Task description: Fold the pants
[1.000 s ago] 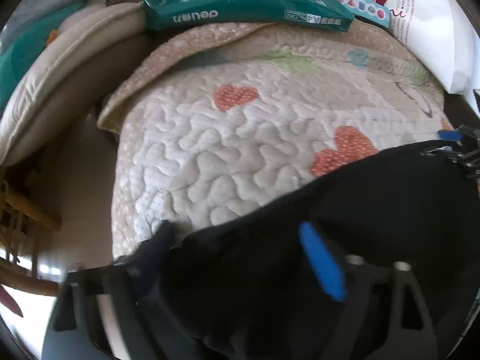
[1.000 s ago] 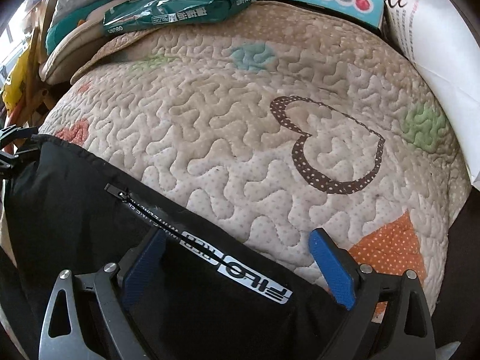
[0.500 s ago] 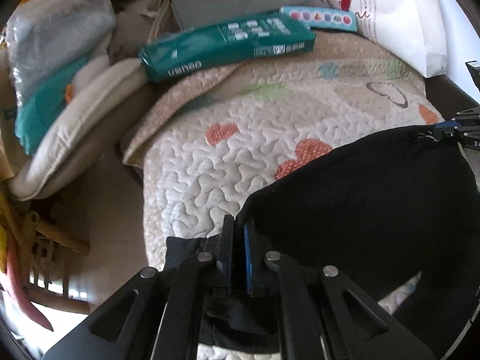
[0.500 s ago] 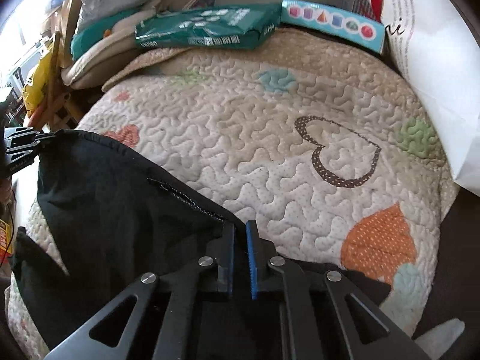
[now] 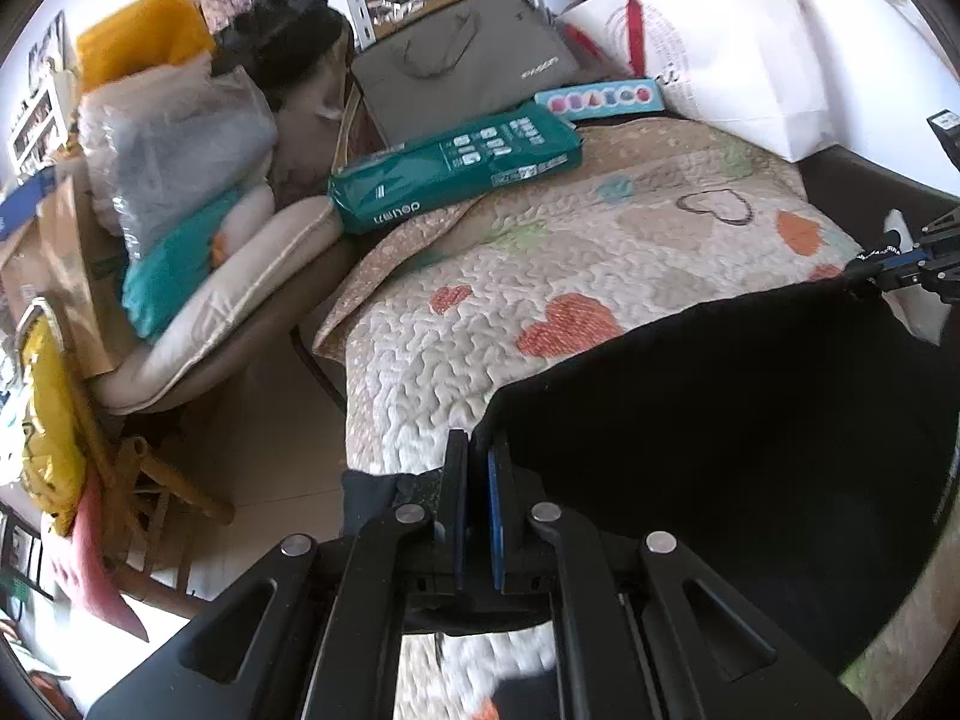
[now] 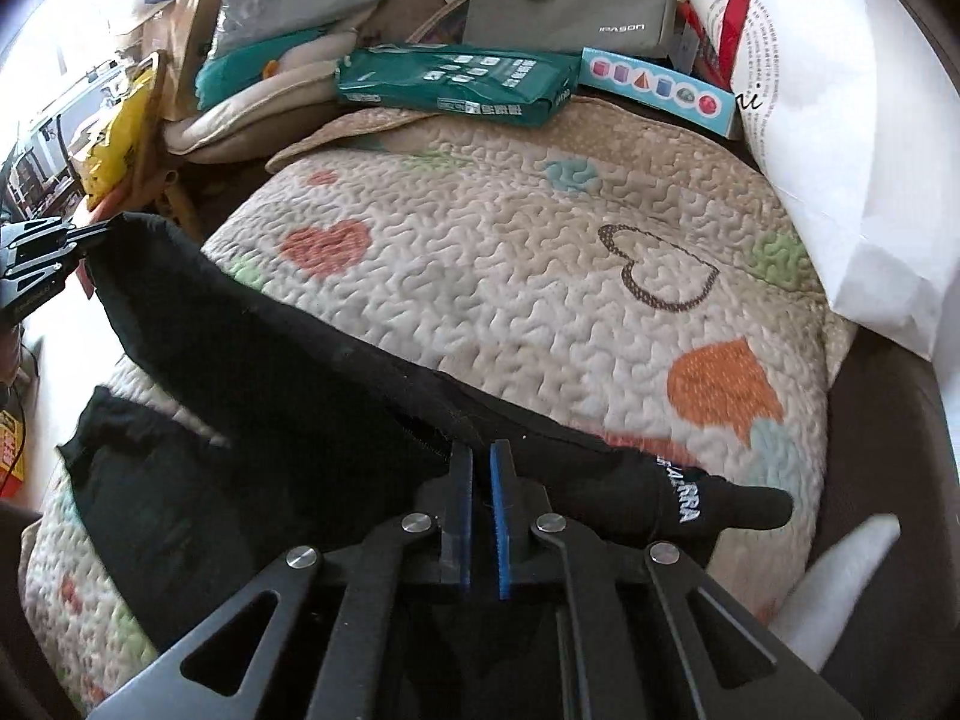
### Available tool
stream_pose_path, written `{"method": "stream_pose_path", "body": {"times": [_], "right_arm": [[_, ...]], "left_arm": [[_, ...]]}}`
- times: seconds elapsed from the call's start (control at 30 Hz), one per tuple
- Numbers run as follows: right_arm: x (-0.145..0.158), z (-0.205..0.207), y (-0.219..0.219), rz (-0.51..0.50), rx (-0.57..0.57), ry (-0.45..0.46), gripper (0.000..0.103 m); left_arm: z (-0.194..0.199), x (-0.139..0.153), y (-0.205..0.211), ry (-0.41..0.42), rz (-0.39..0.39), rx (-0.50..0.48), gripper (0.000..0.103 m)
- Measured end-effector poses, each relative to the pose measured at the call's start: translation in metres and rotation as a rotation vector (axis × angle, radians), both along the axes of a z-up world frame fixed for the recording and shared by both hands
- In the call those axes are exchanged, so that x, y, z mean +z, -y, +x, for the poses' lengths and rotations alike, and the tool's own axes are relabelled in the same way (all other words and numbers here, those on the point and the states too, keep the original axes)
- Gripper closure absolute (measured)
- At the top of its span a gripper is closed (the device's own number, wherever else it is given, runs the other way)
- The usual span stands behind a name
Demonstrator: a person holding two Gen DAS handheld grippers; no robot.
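Pinching black cloth between nearly touching blue pads, the left gripper held one corner of the pants above the quilt. The right gripper was clamped the same way on the other end of the same top edge, close to a white-lettered strip on the fabric. That edge ran as a drooping line from one tool to the other — each wrist view showed the other gripper at the far end of it — while the rest of the garment hung down in a dark sheet onto the heart-patterned cover. In the right wrist view a lower part of the pants lay bunched on the quilt at the left.

At the far side of the quilt lay a green packet, its end resting on the cover's folded-back edge. Just beside it was a light blue box printed with coloured shapes, and behind both a grey laptop bag leaned upright. A white paper bag stood at the right — its base overlapped the quilt's edge. Cushions and clutter were heaped on a chair to the left.
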State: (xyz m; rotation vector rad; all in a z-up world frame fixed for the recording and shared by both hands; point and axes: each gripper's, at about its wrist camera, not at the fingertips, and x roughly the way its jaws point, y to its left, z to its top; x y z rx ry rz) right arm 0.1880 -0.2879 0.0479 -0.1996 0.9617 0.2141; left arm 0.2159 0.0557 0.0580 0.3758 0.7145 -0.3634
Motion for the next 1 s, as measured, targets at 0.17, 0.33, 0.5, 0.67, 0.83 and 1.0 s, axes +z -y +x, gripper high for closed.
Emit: {"method": "stream_pose_path", "body": {"times": [0.17,0.33,0.5,0.67,0.83,1.0], "right_arm": [[-0.002,-0.055,-0.006,-0.026,0.004,-0.022,0.097],[-0.024,-0.105,-0.015,-0.067,0.018,-0.08,0.097],[-0.062,-0.143,-0.026,-0.11,0.045,-0.165,0.098],[-0.089,-0.161,-0.033,-0.155,0.06,-0.23,0.096],[-0.089,-0.169,-0.034,-0.165,0.046,-0.241,0.05],[-0.056,-0.183,-0.023,-0.107,0.013,-0.179,0.032]], "left_arm": [[-0.061,-0.003,0.004,0.07,0.063,-0.025,0.097],[-0.11,-0.023,0.006,0.074,0.114,-0.041,0.097],[-0.149,-0.055,-0.005,0.007,0.148,-0.034,0.093],[-0.177,-0.066,-0.013,0.008,0.184,-0.031,0.063],[-0.182,-0.051,-0.046,0.0,0.069,0.056,0.046],[-0.179,-0.025,-0.082,0.011,-0.053,0.172,0.045]]}}
